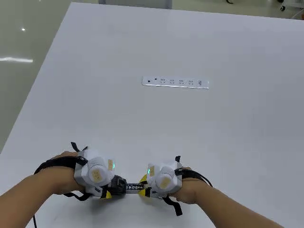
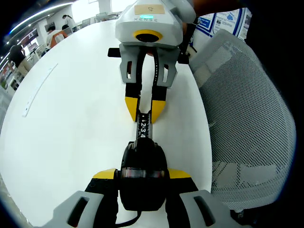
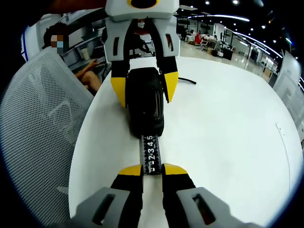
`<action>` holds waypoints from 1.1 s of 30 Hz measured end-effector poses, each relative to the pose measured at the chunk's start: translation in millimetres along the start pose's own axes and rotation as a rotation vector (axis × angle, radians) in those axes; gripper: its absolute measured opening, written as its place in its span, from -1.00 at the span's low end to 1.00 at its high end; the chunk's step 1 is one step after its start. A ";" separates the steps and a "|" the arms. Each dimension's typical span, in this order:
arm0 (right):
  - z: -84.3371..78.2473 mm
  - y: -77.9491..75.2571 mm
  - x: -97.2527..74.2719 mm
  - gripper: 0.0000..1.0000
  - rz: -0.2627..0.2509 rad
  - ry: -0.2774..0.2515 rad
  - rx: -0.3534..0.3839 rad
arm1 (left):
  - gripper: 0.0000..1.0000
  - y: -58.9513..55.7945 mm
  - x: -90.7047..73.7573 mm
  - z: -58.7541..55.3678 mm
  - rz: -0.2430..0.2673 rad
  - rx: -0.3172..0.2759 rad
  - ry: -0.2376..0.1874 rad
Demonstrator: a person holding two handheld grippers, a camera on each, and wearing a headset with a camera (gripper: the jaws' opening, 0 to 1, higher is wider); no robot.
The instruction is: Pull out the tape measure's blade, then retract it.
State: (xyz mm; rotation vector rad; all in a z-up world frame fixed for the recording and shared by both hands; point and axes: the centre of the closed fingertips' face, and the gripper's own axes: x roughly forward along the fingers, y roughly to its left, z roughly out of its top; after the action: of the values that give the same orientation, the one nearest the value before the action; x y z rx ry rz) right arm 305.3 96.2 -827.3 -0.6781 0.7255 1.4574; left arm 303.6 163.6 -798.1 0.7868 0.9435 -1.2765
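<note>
Left tongs (image 2: 142, 175) clamp tape measure case (image 2: 142, 159); right tongs (image 3: 152, 170) pinch blade (image 3: 150, 151), stretched rightward from case.

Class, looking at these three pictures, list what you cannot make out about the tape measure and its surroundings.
- Tip and hook of the blade: right gripper view, hidden between the jaws of the right gripper.
- Sides of the tape measure: left gripper view, covered by the jaws of the left gripper.
- Numbers on the blade: head view, too small to read.
- Markings on the power strip: head view, too small to read.
</note>
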 end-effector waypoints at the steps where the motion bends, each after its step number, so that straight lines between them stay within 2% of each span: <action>1: -0.8 -0.3 -0.6 -0.74 0.000 0.000 0.001 | -0.30 0.0 0.0 0.0 0.001 -0.001 -0.001; 33: -22.0 -2.3 -14.7 -0.74 -0.008 0.018 0.014 | -0.30 -0.4 0.2 -0.5 0.004 0.011 -0.008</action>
State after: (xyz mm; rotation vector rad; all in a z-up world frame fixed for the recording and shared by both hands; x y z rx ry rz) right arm 307.3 69.8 -829.5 -0.6831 0.7460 1.4393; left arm 303.2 163.9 -798.5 0.7912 0.9284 -1.2814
